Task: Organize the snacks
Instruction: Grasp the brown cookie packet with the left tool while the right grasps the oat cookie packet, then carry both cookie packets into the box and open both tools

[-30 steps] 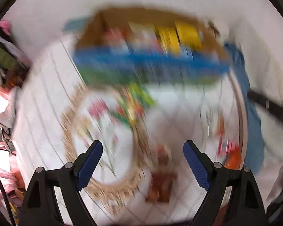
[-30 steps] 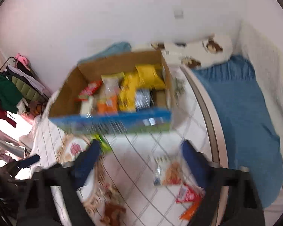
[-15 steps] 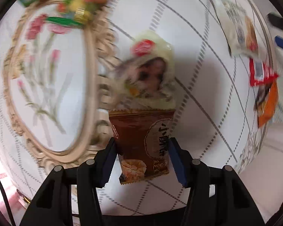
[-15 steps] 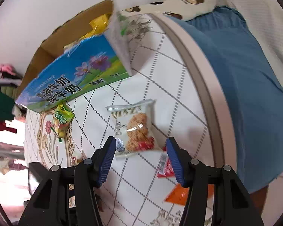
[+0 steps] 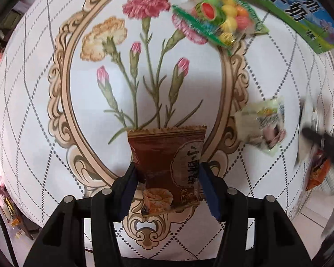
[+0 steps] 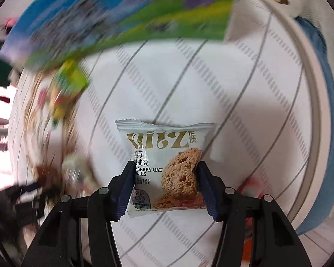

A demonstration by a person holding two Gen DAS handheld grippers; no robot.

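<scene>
1. Left tongs (image 5: 169, 185): they point down at the tabletop (image 5: 33, 102) and straddle a brown snack packet (image 5: 167, 162) by its two long edges. Both blue pads (image 5: 129, 185) touch the wrapper. The jaws are opening slightly, yet the packet looks pinched. Gripping across the narrow width keeps the packet flat and the crimped ends free.
2. The brown packet lies over the lower rim of the printed floral oval (image 5: 144, 71) on the tablecloth, in contact with the surface as far as I can judge.
3. Right tongs (image 6: 164, 185): jaws closing on a white oat cookie packet (image 6: 167, 166), with pads on both side edges. The hold is again across the width, presumably so that the cookie inside takes the squeeze rather than loose film.
4. The cookie packet sits on the white checked cloth, near the tabletop's rounded edge; blue bedding (image 6: 322, 122) lies beyond.
5. The blue-green carton (image 6: 122, 15) stands at the far side and is judged the destination, since loose snacks lie just in front of it.
6. Still loose: fruit candy bag (image 5: 220, 20) beside the carton, a pale green packet (image 5: 262, 126), and an orange wrapper (image 5: 316, 173), which is blurred.
</scene>
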